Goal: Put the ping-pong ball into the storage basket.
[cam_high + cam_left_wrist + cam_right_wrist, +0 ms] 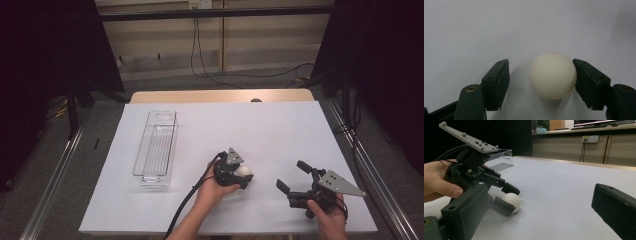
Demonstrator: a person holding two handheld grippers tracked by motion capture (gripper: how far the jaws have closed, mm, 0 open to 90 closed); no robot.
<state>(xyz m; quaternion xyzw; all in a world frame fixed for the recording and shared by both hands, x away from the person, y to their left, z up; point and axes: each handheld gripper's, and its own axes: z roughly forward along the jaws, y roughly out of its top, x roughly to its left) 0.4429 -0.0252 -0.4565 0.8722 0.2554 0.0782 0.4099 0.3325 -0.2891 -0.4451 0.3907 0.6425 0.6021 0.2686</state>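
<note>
A white ball (pixel 245 171) (pixel 552 75) lies on the white table cover. My left gripper (pixel 239 174) (pixel 540 65) is open around it. In the left gripper view the right-hand jaw touches the ball and a gap separates the ball from the other jaw. In the right gripper view the left gripper (pixel 507 196) is held low by a hand, its fingertips either side of the ball (pixel 512 200). My right gripper (pixel 291 174) (pixel 541 205) stands wide open a little right of the ball, with nothing between its fingers.
A clear plastic bin (pixel 156 147) (pixel 502 158) lies lengthwise at the left of the white table cover (pixel 265 125). Metal rails run along both sides of the table. The left gripper's cable (pixel 185 205) trails toward the near edge.
</note>
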